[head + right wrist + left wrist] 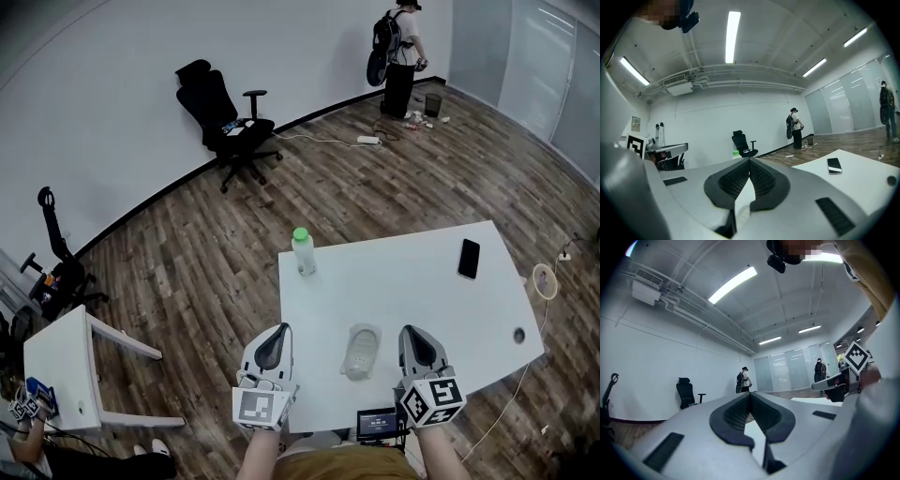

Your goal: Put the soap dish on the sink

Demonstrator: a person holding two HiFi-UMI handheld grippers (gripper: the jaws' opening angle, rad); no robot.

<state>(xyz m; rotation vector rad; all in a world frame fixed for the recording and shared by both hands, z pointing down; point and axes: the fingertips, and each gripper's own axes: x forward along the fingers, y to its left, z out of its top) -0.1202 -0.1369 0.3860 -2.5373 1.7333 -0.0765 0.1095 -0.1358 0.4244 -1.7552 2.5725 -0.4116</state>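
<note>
The soap dish [361, 350] lies on the white table [487, 309] near its front edge, between your two grippers. Your left gripper [277, 337] and right gripper [415, 339] flank it, both clenched on nothing. Beyond it the tabletop is bare up to the bottle [302, 251] at the far left corner and the phone [469, 259].

Smooth matt white table [422, 281], wood-plank floor [206, 262], seemingly translucent plastic soap dish [361, 351], glossy black phone [469, 259]
</note>
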